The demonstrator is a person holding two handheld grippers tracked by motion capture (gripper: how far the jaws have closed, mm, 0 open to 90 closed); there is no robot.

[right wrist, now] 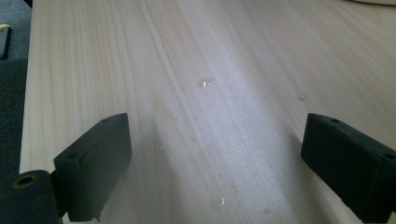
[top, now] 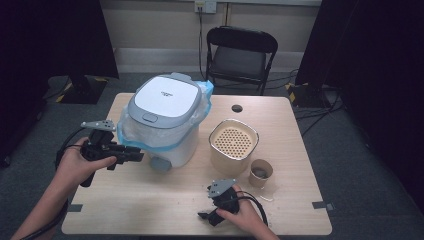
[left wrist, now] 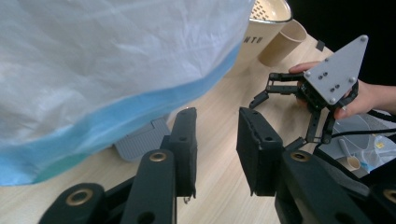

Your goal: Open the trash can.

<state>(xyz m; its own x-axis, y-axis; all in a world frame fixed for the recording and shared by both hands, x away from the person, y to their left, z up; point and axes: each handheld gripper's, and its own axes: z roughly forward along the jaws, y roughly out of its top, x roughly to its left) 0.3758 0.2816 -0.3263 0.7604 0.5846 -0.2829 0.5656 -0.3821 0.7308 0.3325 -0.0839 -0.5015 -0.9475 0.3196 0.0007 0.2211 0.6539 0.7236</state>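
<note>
A white pedal bin with a grey-rimmed lid stands on the left half of the wooden table, lined with a white and blue bag. My left gripper is held level in the person's left hand, tips close to the bag's lower left side. Its jaws stand a little apart with nothing between them, just below the bag's blue edge. My right gripper rests low at the table's front, held by the right hand. Its jaws are wide open over bare wood.
The bin's grey pedal juts out at its base. A beige canister with a perforated top and a paper cup stand right of the bin. A black chair is behind the table. A round hole sits near the far edge.
</note>
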